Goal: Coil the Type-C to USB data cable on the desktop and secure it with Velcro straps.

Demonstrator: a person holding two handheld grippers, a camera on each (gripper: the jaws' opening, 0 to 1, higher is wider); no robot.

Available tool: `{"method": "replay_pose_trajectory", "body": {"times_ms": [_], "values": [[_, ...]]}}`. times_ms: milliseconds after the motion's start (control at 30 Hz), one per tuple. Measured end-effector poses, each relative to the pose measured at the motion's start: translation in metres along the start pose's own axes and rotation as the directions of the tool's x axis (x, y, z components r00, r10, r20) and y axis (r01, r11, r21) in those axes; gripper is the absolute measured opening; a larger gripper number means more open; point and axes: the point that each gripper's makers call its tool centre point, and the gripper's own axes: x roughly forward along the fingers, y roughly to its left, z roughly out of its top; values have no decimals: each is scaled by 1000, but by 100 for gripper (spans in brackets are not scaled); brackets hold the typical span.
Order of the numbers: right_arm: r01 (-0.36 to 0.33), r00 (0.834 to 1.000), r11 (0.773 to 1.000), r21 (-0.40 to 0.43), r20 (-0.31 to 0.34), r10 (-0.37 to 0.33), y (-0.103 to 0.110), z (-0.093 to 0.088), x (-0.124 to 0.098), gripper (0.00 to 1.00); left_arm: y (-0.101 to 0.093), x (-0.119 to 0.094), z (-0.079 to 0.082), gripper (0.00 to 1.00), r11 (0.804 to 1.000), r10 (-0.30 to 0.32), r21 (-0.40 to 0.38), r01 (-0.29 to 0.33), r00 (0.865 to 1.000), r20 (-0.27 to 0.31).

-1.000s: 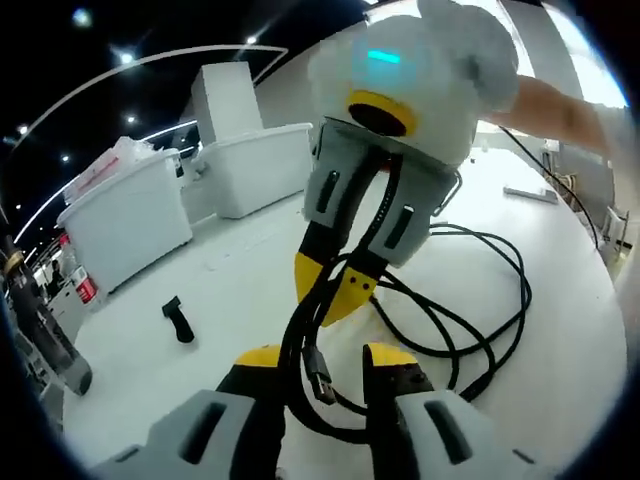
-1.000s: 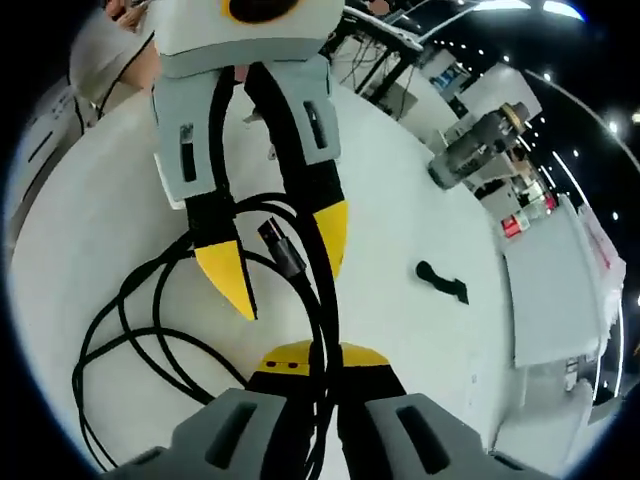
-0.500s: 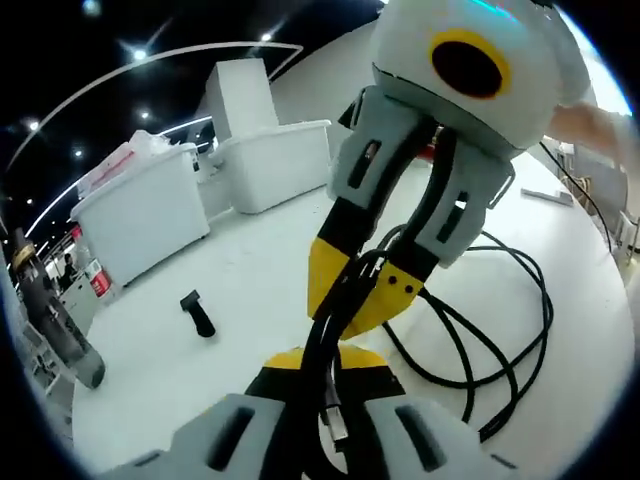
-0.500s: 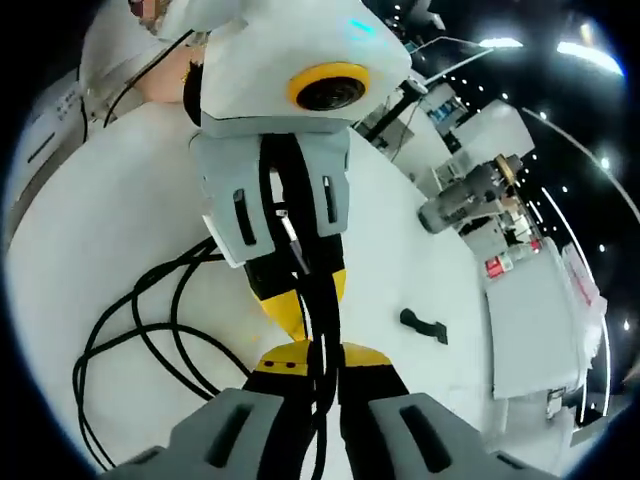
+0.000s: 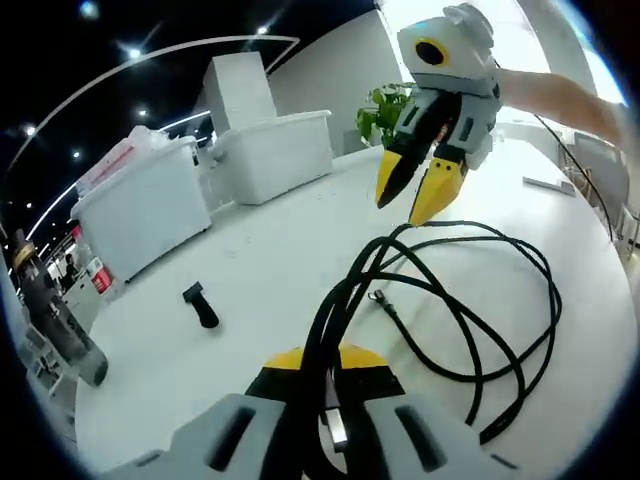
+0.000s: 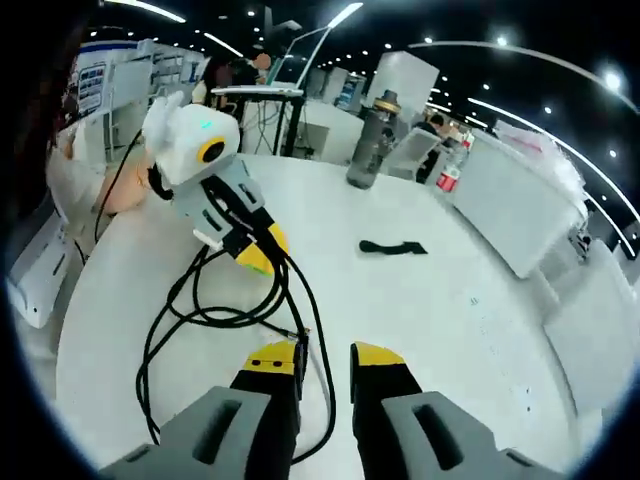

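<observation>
The black data cable (image 5: 470,300) lies in loose loops on the white desktop (image 5: 250,270), one plug end (image 5: 378,296) resting free. My left gripper (image 5: 322,358) is shut on a bunch of its strands, which rise from between the yellow tips. My right gripper (image 5: 412,192) hangs above the far side of the loops, jaws slightly apart, holding nothing. In the right gripper view its own tips (image 6: 326,357) stand open; a cable strand (image 6: 318,380) runs just beside the left finger. The left gripper (image 6: 258,258) there pinches the cable (image 6: 190,310). A black Velcro strap (image 5: 200,305) (image 6: 392,247) lies apart on the desktop.
Two white bins (image 5: 140,210) (image 5: 270,155) stand at the desktop's far edge. A grey bottle (image 6: 368,155) stands beyond the strap. A person's arm (image 5: 560,95) reaches in behind the right gripper. A potted plant (image 5: 378,105) sits behind.
My right gripper has let go of the cable, opened and drawn well back from the left gripper. The left gripper stays shut on the strands.
</observation>
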Motion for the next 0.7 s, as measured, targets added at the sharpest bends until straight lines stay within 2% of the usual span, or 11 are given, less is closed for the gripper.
{"method": "replay_pose_trajectory", "body": {"times_ms": [100,167,200,267,333,400,433,467,533,633,700], "values": [[-11,1000,999,-43,-19,11,5,-14,7,24,0,1,-2,8,1000,-1,-6,1,1000,-4],[-32,1000,999,-37,-2,31,6,-10,6,23,0,1,-2,8,1000,-2,-7,2,1000,-4],[-49,998,999,3,42,49,6,-1,6,23,0,2,-3,8,1000,-3,-7,3,1000,-4],[-64,996,996,67,73,59,2,6,0,22,-1,2,-2,8,1000,-20,20,20,1000,6],[-70,986,994,83,160,56,-4,21,-9,22,-3,2,-3,8,998,-40,41,39,999,11],[1,980,996,93,200,-20,-24,27,-17,22,-5,2,-3,8,996,-61,61,60,998,16],[61,979,995,79,187,-75,-37,23,-16,20,-5,2,-3,8,996,-68,65,67,998,13],[77,982,994,76,166,-89,-42,18,-11,18,-7,2,-4,8,994,-78,79,77,997,10],[24,993,995,92,111,-34,-34,7,8,17,-9,2,-4,8,993,-84,85,83,996,12],[-26,999,996,-82,27,28,-17,-8,29,17,-12,1,-4,8,990,-98,101,97,995,10],[-63,998,995,-74,10,64,-7,-13,39,17,-13,1,-4,9,989,-105,111,103,994,11]]}}
